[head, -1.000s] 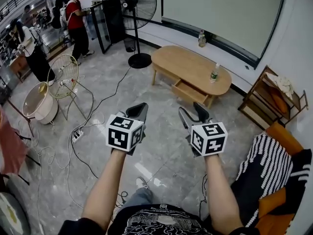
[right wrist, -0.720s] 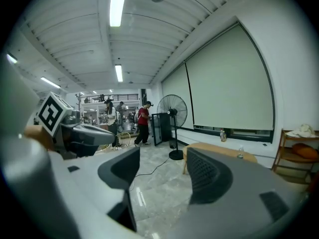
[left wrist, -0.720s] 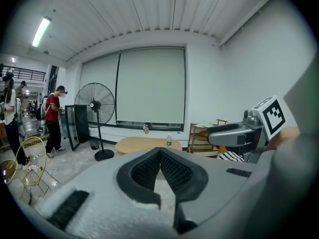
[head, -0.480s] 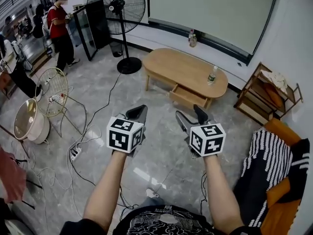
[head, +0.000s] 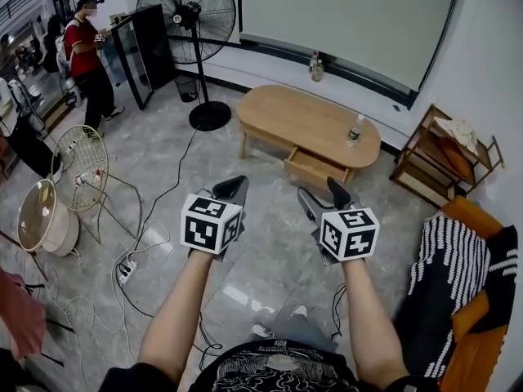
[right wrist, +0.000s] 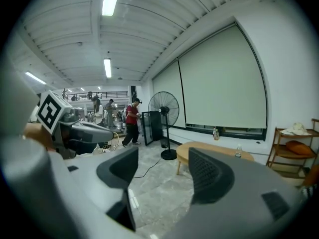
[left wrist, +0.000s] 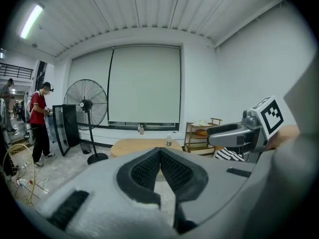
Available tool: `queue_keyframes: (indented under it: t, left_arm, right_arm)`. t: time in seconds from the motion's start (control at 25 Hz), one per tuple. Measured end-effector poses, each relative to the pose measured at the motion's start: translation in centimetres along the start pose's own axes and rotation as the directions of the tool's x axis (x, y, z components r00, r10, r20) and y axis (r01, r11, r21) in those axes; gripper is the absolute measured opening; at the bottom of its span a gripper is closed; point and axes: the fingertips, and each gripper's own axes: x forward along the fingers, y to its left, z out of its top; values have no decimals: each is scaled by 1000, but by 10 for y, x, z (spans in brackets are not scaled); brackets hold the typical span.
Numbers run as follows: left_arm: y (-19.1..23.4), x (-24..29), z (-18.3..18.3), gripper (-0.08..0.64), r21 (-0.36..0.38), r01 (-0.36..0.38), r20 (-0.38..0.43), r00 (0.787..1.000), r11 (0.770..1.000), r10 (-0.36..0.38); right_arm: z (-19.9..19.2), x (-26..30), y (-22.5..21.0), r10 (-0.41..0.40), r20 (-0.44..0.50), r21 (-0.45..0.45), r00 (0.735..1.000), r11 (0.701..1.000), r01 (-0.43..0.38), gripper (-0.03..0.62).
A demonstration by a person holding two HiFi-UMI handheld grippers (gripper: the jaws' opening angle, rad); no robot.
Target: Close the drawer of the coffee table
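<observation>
The oval wooden coffee table (head: 306, 121) stands ahead by the wall, and its drawer (head: 313, 167) is pulled out toward me. A small bottle (head: 355, 129) stands on the table's right end. Both grippers are held in the air over the floor, well short of the table. My left gripper (head: 231, 188) is shut with nothing in it; in the left gripper view its pads (left wrist: 160, 152) meet. My right gripper (head: 321, 191) is open and empty, with only floor showing between its jaws (right wrist: 163, 156). The table (right wrist: 214, 148) lies beyond them.
A tall standing fan (head: 186, 15) stands left of the table, and cables (head: 131, 260) trail across the floor. A wooden shelf (head: 445, 158) and an orange seat with a striped blanket (head: 453, 276) are on the right. A person in red (head: 86, 51) stands far left.
Both grippers have come forward and the coffee table sits nearer in view. The right gripper's jaws stand a little wider apart than a second ago. The left stays shut.
</observation>
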Motion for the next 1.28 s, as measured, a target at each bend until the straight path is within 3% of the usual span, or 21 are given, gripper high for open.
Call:
queue_keyframes:
  t: [0.52, 1.28]
  left_arm:
    - [34, 65, 11, 2, 49, 35, -19, 999, 998, -34]
    - [118, 268, 85, 2, 75, 86, -35, 996, 993, -84]
  right_arm:
    - [-2, 56, -42, -49, 18, 46, 999, 998, 48, 314]
    - [51, 215, -187, -119, 19, 71, 993, 990, 118, 314]
